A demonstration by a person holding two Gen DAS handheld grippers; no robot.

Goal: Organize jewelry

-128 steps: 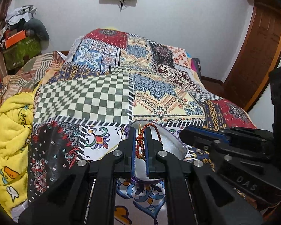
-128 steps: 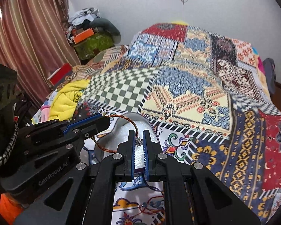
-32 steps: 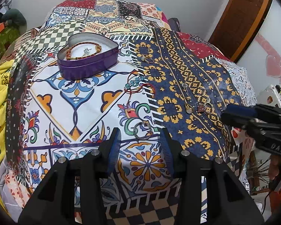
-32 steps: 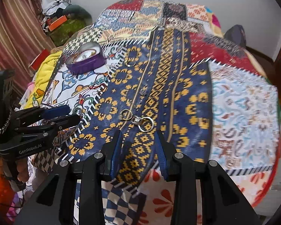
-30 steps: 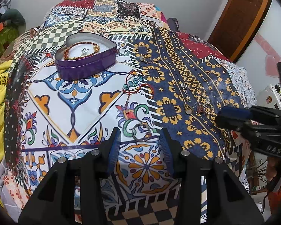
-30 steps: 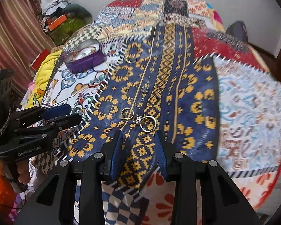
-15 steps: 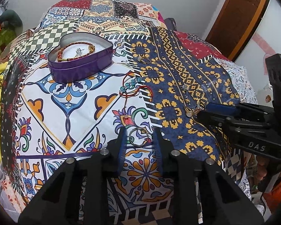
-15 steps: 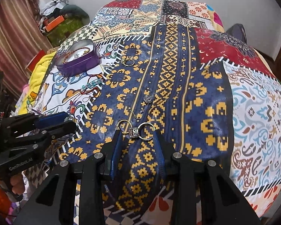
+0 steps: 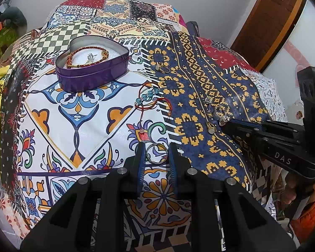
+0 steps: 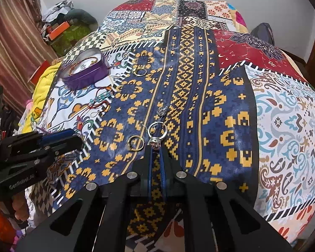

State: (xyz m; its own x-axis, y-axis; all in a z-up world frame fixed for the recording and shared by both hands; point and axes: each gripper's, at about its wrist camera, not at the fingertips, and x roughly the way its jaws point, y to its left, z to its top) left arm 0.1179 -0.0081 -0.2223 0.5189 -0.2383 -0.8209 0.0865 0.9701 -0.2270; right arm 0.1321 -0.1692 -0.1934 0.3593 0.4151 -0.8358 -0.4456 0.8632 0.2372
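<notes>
A purple heart tin (image 9: 92,77) sits far left on the patchwork bedspread (image 9: 77,113). The left gripper (image 9: 156,153), just closing, pinches a silver ring (image 9: 156,153). Rightward, the right gripper (image 10: 155,147), just closed, pinches a stone-set ring (image 10: 156,135).

one heart tin (image 9: 92,74), two bracelets (image 9: 150,99), four rings (image 9: 157,153)
</notes>
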